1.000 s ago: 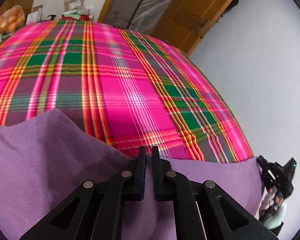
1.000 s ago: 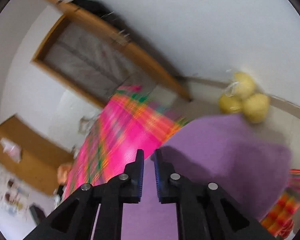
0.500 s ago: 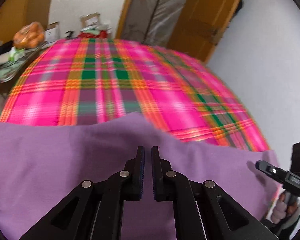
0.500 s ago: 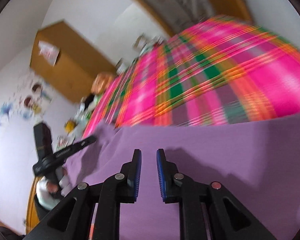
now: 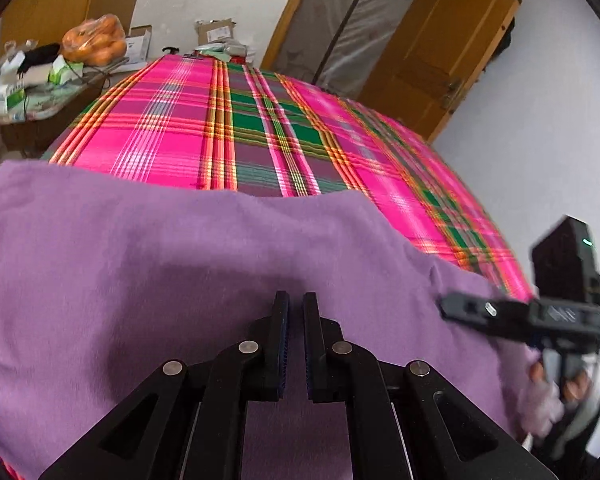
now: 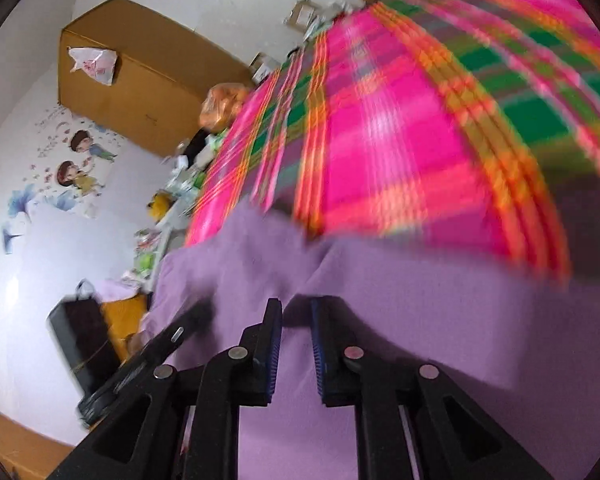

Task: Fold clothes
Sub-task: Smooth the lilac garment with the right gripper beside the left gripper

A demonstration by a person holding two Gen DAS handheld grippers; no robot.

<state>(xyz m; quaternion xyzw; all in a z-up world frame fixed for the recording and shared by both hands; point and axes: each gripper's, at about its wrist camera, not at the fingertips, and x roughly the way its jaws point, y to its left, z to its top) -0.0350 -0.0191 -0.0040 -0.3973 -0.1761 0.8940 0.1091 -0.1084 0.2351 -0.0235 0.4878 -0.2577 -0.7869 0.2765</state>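
We see right view motion-blurred. Purple cloth [image 5: 148, 280] fills lower frame over plaid bedspread [image 5: 260, 132]. Left gripper [image 5: 296, 304] clamped on cloth; right gripper [image 6: 296, 312] closing, cloth between its jaws, contact unclear. Bag of oranges [image 5: 94, 40] upper left.

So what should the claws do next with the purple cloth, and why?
Probably lay the purple cloth flat on the plaid bedspread. Both claws hover over it: the left claw is shut, the right claw is closing with cloth between its fingers, and the fabric looks rumpled near its far edge, so smoothing comes first.
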